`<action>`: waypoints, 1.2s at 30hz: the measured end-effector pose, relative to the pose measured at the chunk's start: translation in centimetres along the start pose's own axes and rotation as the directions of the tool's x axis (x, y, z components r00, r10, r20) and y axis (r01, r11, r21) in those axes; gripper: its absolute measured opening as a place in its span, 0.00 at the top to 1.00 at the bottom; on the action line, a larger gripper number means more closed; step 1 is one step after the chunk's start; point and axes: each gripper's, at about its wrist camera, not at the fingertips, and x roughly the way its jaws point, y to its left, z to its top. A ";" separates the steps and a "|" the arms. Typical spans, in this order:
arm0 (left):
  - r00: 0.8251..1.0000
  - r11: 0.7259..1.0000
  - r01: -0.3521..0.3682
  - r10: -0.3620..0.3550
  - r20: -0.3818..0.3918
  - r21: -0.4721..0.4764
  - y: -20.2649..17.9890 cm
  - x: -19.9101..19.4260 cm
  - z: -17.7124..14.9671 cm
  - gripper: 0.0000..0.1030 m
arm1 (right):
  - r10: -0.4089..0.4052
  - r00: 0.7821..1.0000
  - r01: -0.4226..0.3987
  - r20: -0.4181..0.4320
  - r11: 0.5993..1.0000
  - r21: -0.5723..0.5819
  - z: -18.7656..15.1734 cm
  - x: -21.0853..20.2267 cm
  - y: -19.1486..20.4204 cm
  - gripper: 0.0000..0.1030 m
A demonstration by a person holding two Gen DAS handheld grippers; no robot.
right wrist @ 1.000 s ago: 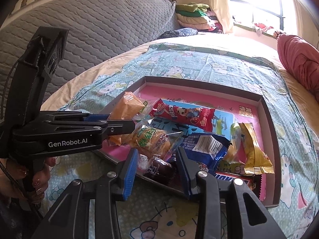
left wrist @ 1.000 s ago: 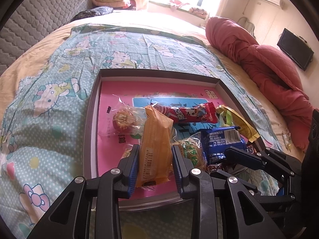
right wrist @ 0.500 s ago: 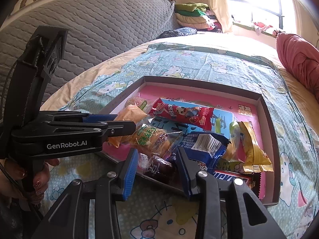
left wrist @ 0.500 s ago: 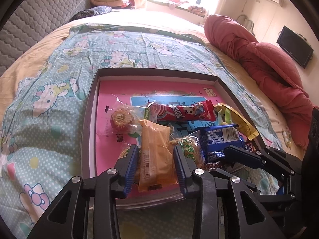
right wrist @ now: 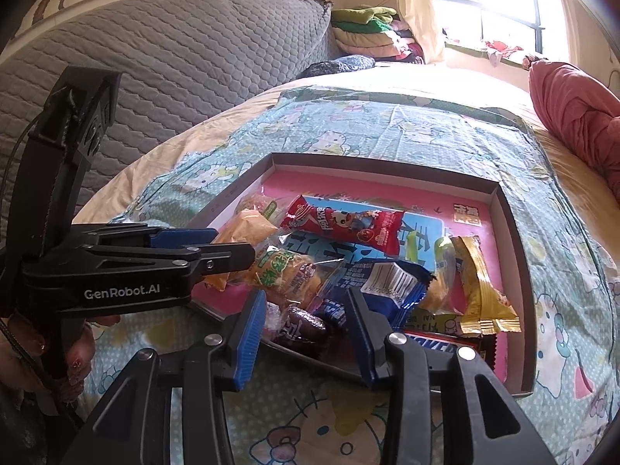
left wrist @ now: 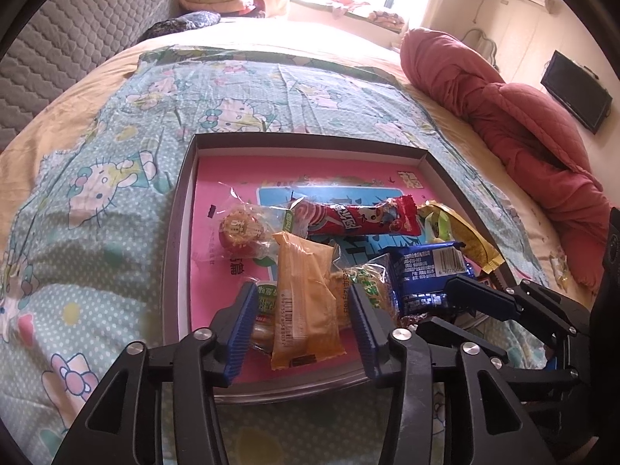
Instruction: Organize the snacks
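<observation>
I take the shallow tray (left wrist: 178,232) with the pink floor as my reference; it lies flat on the cartoon-print bedsheet (left wrist: 116,162). My left gripper (left wrist: 300,329) sits over the tray's near edge with its jaws spread apart — the orange snack packet (left wrist: 306,302) lies flat on the tray floor between the blue pads (left wrist: 242,325), and I see a gap on either side, so nothing is clamped. Beside that packet, toward the tray's middle, rests a green-labelled bread packet (left wrist: 364,283), then a blue biscuit packet (left wrist: 426,275). A red snack stick (left wrist: 356,219) lies across the tray's centre, with a round red-and-gold sweet (left wrist: 238,230) by the left wall and a yellow-gold packet (left wrist: 465,232) by the right wall.

My right gripper (right wrist: 306,333) is at the tray's near rim, jaws apart, framing a dark wrapped sweet (right wrist: 304,329) without gripping it. A chocolate bar (right wrist: 438,345) lies in the tray's near right corner
</observation>
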 end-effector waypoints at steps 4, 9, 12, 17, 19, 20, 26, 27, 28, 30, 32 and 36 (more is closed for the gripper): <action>1.000 1.000 -0.008 0.008 0.004 0.004 -0.1 -0.3 0.0 0.49 | -0.004 1.000 0.004 0.003 1.000 0.011 0.1 -0.1 -0.2 0.59; 1.000 1.000 -0.016 0.016 0.004 0.011 -0.3 -0.6 0.0 0.48 | -0.011 1.000 0.011 0.009 1.000 0.012 0.1 -0.3 -0.2 0.59; 0.999 0.999 -0.034 0.033 0.020 0.018 -0.5 -1.2 0.1 0.41 | -0.012 1.000 0.011 0.014 1.000 0.021 0.2 -0.5 -0.3 0.58; 0.998 0.999 -0.047 0.047 0.033 0.017 -0.7 -2.1 0.3 0.37 | -0.011 0.999 0.010 0.030 0.999 0.036 0.4 -1.1 -0.6 0.55; 0.998 0.998 -0.055 0.054 0.039 0.018 -0.7 -2.4 0.3 0.35 | -0.012 0.999 0.011 0.042 0.999 0.044 0.5 -1.5 -0.7 0.53; 0.997 0.998 -0.059 0.058 0.044 0.020 -0.8 -2.7 0.3 0.35 | -0.015 0.999 0.013 0.050 0.999 0.046 0.5 -1.8 -0.7 0.50; 0.995 0.997 -0.077 0.075 0.062 0.018 -1.0 -4.3 0.0 0.28 | -0.044 0.994 0.039 0.102 0.998 0.053 0.7 -3.6 -0.9 0.41; 0.995 0.997 -0.079 0.078 0.062 0.017 -1.1 -4.6 -0.1 0.27 | -0.050 0.993 0.045 0.102 0.997 0.059 0.6 -3.8 -1.0 0.40; 0.995 0.996 -0.083 0.082 0.062 0.014 -1.1 -4.8 -0.2 0.26 | -0.057 0.993 0.051 0.104 0.997 0.066 0.6 -3.9 -1.0 0.37; 0.995 0.996 -0.086 0.085 0.060 0.006 -1.2 -5.3 -0.6 0.25 | -0.064 0.992 0.054 0.106 0.995 0.089 0.3 -4.5 -1.2 0.33; 0.995 0.996 -0.084 0.084 0.050 -0.008 -1.4 -5.8 -1.3 0.23 | -0.059 0.993 0.046 0.105 0.992 0.120 -0.1 -5.1 -1.4 0.28; 0.995 0.996 -0.090 0.090 0.037 -0.011 -2.3 -6.6 -2.3 0.23 | -0.087 0.992 0.073 0.093 0.987 0.142 -0.6 -6.0 -1.2 0.19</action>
